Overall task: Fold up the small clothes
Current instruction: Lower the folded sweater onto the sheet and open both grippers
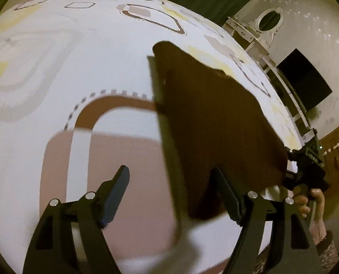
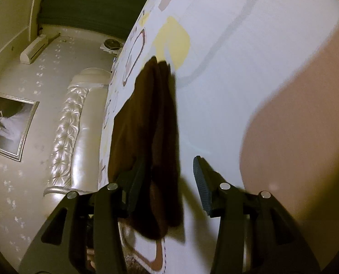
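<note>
My left claw (image 1: 171, 196) open over bedsheet (image 1: 55, 57), right claw (image 2: 169, 182) open, cloth (image 2: 146, 118) seemingly loose, headboard (image 2: 71, 123) only in right view.

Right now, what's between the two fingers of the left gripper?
Only bare patterned bedsheet, seen in the left wrist view. The left gripper stands open; the brown cloth lies beyond, its near edge behind the right-hand finger.

A bed covered by a white sheet (image 1: 123, 57) printed with brown, pink and yellow rounded squares carries everything; a dark brown folded cloth (image 1: 206, 118) lies flat near its edge.
</note>
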Action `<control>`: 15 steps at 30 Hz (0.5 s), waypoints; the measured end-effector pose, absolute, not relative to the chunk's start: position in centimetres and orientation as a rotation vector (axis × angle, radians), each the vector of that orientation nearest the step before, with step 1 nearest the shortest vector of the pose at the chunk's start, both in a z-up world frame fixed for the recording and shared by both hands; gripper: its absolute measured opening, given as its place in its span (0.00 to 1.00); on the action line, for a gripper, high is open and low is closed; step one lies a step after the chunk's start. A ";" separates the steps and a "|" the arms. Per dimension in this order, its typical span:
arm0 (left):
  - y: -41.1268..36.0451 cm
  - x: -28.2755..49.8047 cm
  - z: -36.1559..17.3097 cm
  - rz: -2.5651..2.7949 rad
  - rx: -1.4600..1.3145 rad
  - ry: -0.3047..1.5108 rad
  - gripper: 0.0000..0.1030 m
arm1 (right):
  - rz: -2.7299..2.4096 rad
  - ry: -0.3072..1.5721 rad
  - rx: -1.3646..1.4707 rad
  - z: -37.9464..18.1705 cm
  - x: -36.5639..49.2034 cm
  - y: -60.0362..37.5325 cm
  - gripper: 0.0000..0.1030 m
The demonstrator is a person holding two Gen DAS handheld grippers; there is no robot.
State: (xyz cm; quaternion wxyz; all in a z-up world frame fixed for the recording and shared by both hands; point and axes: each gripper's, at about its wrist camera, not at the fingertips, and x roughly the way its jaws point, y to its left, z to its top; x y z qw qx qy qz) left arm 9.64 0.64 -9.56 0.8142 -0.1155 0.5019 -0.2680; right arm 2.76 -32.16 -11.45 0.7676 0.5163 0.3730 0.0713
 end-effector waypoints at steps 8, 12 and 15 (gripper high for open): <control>0.4 6.1 -9.4 -0.524 -0.210 1.057 0.74 | 0.128 0.826 1.087 -11.3 -1.6 -30.1 0.43; 0.1 4.8 -9.3 -0.481 -0.178 1.044 0.74 | 0.090 0.838 1.041 -10.8 -3.1 -28.9 0.46; -0.1 4.0 -8.8 -0.456 -0.155 1.015 0.74 | 0.049 0.844 0.974 -10.0 -4.1 -27.8 0.51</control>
